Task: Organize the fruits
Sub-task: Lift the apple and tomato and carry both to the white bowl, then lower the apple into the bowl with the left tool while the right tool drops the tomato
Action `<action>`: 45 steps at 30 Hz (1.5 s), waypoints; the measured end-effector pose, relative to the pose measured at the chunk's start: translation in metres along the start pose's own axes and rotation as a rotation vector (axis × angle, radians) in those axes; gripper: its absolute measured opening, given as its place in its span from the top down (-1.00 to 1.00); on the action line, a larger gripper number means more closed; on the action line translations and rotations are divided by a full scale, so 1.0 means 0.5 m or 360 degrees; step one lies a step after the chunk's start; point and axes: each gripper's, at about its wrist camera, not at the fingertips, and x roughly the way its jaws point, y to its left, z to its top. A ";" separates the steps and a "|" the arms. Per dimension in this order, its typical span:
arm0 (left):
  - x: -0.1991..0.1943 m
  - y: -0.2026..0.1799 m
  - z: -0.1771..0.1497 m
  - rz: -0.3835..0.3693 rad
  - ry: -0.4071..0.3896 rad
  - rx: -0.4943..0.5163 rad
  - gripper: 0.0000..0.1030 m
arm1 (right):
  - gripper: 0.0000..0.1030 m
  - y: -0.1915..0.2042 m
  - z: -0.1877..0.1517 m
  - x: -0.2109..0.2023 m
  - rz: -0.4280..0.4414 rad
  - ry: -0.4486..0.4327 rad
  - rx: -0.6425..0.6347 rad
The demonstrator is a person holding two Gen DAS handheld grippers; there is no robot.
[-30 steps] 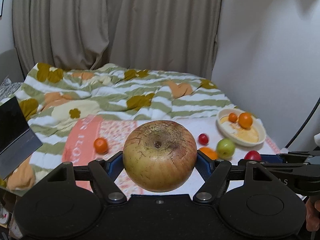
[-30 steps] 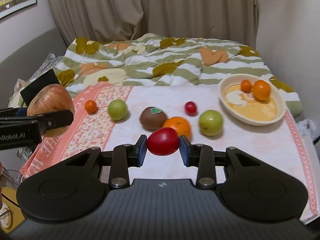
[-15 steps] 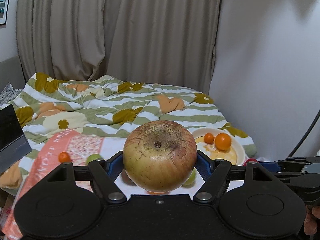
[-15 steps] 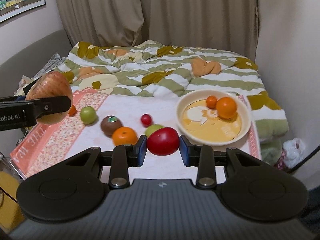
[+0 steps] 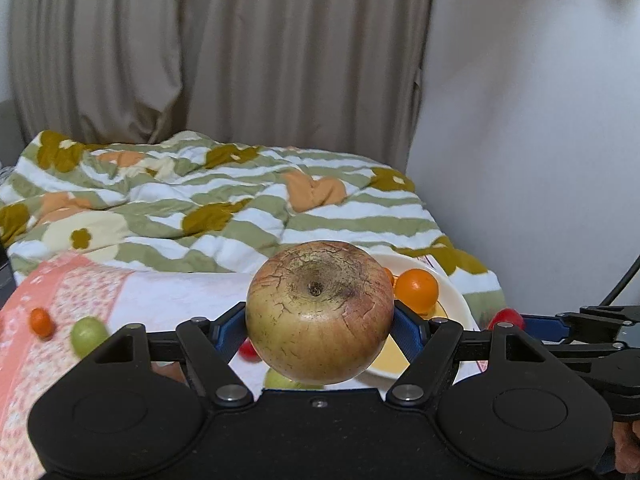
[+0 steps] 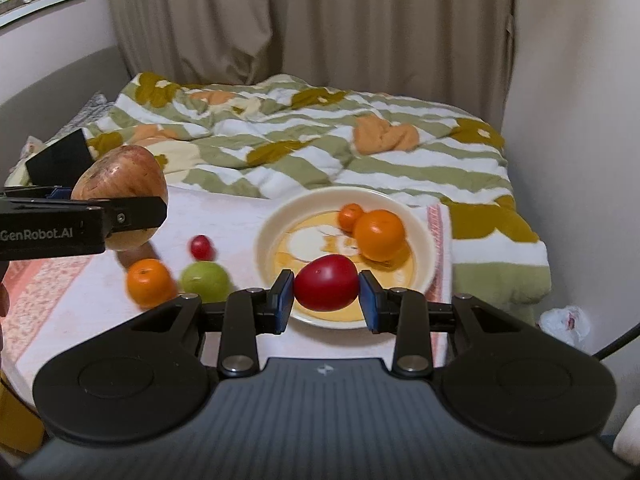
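Note:
My left gripper (image 5: 319,322) is shut on a large russet apple (image 5: 319,312), held in the air before the table. The same apple (image 6: 120,196) and left gripper show at the left of the right wrist view. My right gripper (image 6: 326,290) is shut on a red tomato (image 6: 326,287), hanging over the near rim of the cream bowl (image 6: 424,248). In the bowl lie a big orange (image 6: 379,234) and a small orange (image 6: 351,216). The bowl (image 5: 456,304) and orange (image 5: 416,290) peek out behind the apple.
On the white-and-pink cloth (image 6: 224,216) lie an orange (image 6: 149,282), a green fruit (image 6: 205,280) and a small red fruit (image 6: 201,247). Farther left sit a small orange (image 5: 41,322) and a green fruit (image 5: 88,336). A striped quilt (image 6: 300,140) covers the bed behind; a wall stands at the right.
Both grippers have travelled right across the table with their fruits still gripped. The bowl has come from the far right to just under the right gripper.

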 end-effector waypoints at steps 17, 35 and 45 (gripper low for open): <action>0.260 -0.081 0.011 -0.0164 0.0237 0.0466 -0.51 | 0.03 -0.112 -0.013 0.125 -0.0110 0.0120 0.0206; 0.354 -0.106 -0.001 -0.0158 0.0318 0.0713 -0.74 | 0.03 -0.145 -0.003 0.160 -0.0195 0.0146 0.0301; 0.279 -0.071 0.015 -0.0092 0.0273 0.0646 -1.00 | 0.03 -0.147 0.019 0.149 -0.0179 0.0120 0.0254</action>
